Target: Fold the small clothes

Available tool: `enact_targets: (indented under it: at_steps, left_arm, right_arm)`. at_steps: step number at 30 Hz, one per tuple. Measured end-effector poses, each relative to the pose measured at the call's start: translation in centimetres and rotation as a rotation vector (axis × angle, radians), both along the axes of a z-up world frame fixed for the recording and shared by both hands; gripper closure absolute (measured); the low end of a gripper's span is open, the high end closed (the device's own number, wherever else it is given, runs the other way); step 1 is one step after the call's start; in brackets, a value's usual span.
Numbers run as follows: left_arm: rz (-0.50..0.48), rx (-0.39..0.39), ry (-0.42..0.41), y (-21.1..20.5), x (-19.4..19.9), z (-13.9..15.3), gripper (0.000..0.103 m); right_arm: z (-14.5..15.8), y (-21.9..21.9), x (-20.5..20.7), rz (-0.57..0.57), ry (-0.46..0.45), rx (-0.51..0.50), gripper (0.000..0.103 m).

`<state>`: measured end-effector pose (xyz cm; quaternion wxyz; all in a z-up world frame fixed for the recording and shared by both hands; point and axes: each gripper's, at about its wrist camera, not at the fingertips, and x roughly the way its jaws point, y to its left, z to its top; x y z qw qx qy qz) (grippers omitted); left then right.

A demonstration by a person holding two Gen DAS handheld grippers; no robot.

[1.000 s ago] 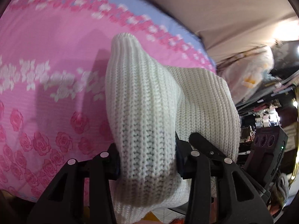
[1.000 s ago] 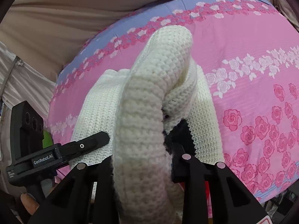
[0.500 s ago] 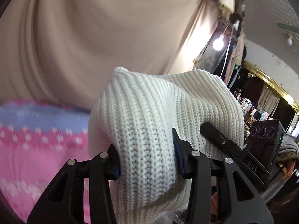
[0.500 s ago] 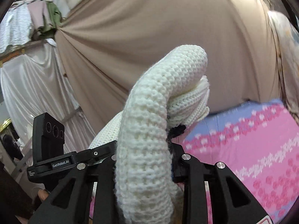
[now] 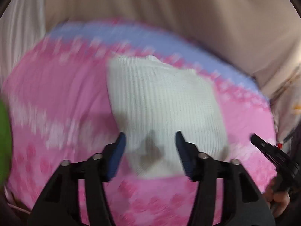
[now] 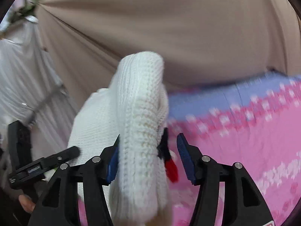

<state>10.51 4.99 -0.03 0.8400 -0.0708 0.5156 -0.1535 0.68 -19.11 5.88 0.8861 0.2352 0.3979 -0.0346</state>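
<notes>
A white knitted garment (image 5: pixel 165 109) lies on the pink rose-patterned bedsheet (image 5: pixel 56 98), spread out in front of my left gripper (image 5: pixel 149 150). The left jaws stand apart and hold nothing; the view is blurred by motion. In the right wrist view a thick fold of the same white knit (image 6: pixel 139 131) stands between the fingers of my right gripper (image 6: pixel 147 154). Those jaws are apart: the knit rests against the left pad and there is a gap to the right pad. A black and red tag (image 6: pixel 168 160) hangs beside the knit.
A beige curtain (image 6: pixel 169 28) hangs behind the bed. The sheet has a blue band (image 5: pixel 131 37) along its far edge. The other gripper shows at the right in the left wrist view (image 5: pixel 272 152) and at the left in the right wrist view (image 6: pixel 43 162). White drapes (image 6: pixel 17 71) hang at left.
Both grippers have opened. The left one let go of the knit, which now lies on the sheet. Both cameras swung back down toward the bed.
</notes>
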Motion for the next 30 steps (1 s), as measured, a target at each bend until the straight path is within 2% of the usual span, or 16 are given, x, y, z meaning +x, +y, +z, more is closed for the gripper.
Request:
enact_targets:
  at_steps: [1, 2, 4, 6, 7, 8, 10, 13, 18, 21, 23, 25, 26, 27, 28, 30]
  left_arm:
    - [0.031, -0.044, 0.025, 1.3, -0.5, -0.9, 0.054]
    - [0.054, -0.074, 0.03, 2.1, -0.9, -1.2, 0.053]
    - [0.079, -0.103, 0.015, 3.2, -1.5, -0.5, 0.046]
    - [0.087, -0.141, 0.003, 3.0, -1.4, 0.3, 0.022]
    - [0.088, -0.167, 0.0, 2.7, -1.6, 0.7, 0.015]
    - [0.09, -0.19, 0.001, 2.2, -1.7, 0.7, 0.012]
    - [0.121, -0.205, 0.032, 1.6, -1.9, -0.1, 0.012]
    - [0.164, -0.246, 0.095, 2.1, -2.2, -1.9, 0.012]
    - [0.12, -0.237, 0.15, 1.7, -0.9, -4.2, 0.012]
    - [0.096, -0.26, 0.208, 0.4, 0.8, -6.4, 0.012]
    - [0.1, -0.319, 0.279, 0.0, 1.9, -8.2, 0.011]
    - [0.077, -0.35, 0.256, -0.4, 2.4, -7.6, 0.023]
    - [0.039, -0.352, 0.273, -0.9, 2.8, -7.5, 0.043]
    - [0.03, -0.336, 0.279, -1.0, 3.3, -6.8, 0.058]
    - [0.029, -0.36, 0.27, -0.5, 3.5, -5.8, 0.064]
    - [0.045, -0.398, 0.227, 1.1, 3.4, -3.5, 0.067]
  right_arm:
    - [-2.3, -0.2, -0.2, -0.01, 0.07, 0.034, 0.083]
    - [-4.3, -0.4, -1.2, -0.018, 0.112, 0.091, 0.083]
    - [-4.3, 0.5, -3.2, -0.005, 0.094, 0.089, 0.083]
    - [-2.9, 2.0, -3.1, 0.049, 0.077, 0.008, 0.083]
    - [-2.1, 2.9, -2.4, 0.079, 0.071, -0.05, 0.081]
    - [-1.7, 3.3, -1.6, 0.101, 0.07, -0.084, 0.075]
    - [-2.4, 3.5, 0.3, 0.125, 0.086, -0.14, 0.025]
    - [-5.4, 2.2, 3.0, 0.119, 0.178, -0.139, 0.026]
    - [-9.8, -1.0, 6.0, 0.123, 0.258, 0.137, 0.026]
    - [-12.4, -0.2, 8.1, 0.165, 0.328, 0.245, 0.044]
    - [-12.6, 0.9, 9.2, 0.18, 0.334, 0.215, 0.044]
    - [-12.6, 1.5, 10.0, 0.188, 0.329, 0.195, 0.043]
    - [-12.5, 1.7, 10.4, 0.192, 0.328, 0.196, 0.045]
    - [-12.3, 1.9, 10.8, 0.208, 0.325, 0.205, 0.06]
    - [-11.8, 2.3, 11.3, 0.227, 0.328, 0.202, 0.069]
    - [-9.1, 3.4, 11.6, 0.258, 0.29, 0.156, 0.073]
